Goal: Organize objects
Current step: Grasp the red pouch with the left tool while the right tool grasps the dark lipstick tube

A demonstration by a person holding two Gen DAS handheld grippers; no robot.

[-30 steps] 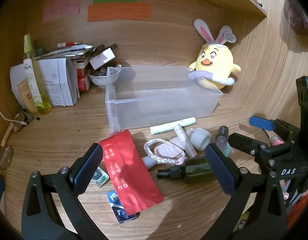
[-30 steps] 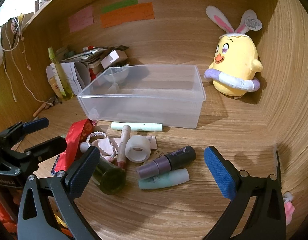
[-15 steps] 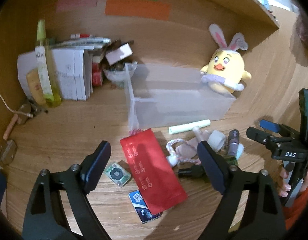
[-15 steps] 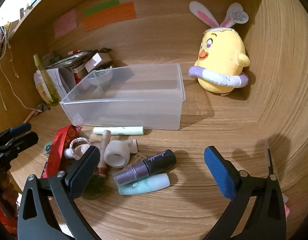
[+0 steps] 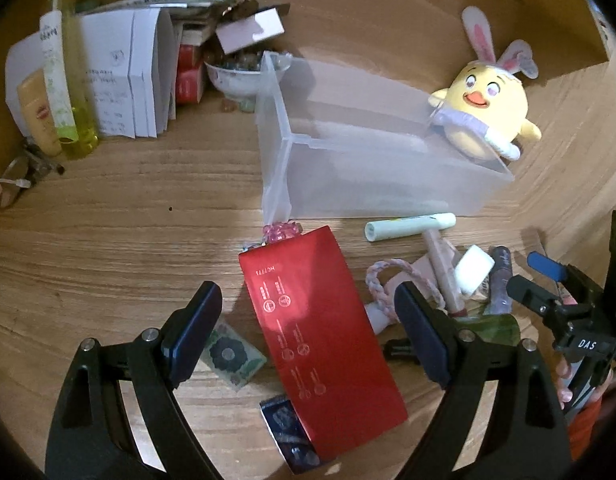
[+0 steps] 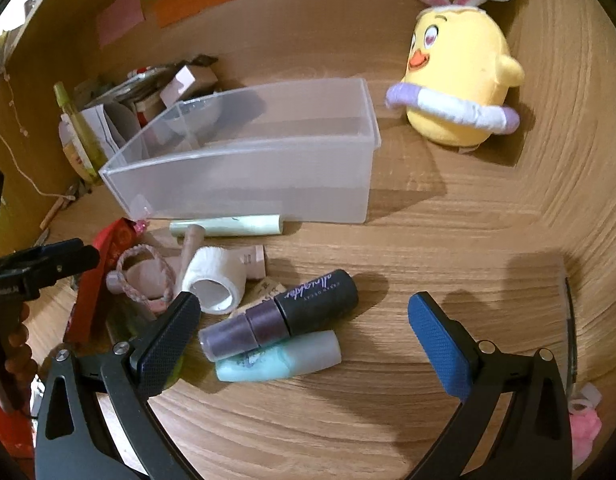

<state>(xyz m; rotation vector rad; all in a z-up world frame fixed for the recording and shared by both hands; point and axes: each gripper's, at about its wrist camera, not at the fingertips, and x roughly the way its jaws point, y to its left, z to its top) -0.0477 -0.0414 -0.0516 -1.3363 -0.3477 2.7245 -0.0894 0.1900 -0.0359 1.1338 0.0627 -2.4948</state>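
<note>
We see the left gripper (image 5: 308, 340) built of matte black arms with triangular cut-outs, silver screw heads at the joints, and dark blue textured pads on its fingers (image 5: 422, 334). The right gripper (image 6: 304, 346) has the same black frame and screws, its pads (image 6: 440, 354) a brighter blue with a fine dimpled grain. From the left wrist view its body carries white lettering "DAS". A hand (image 5: 566, 376) behind it shows pink-painted nails and an orange-red sleeve.
</note>
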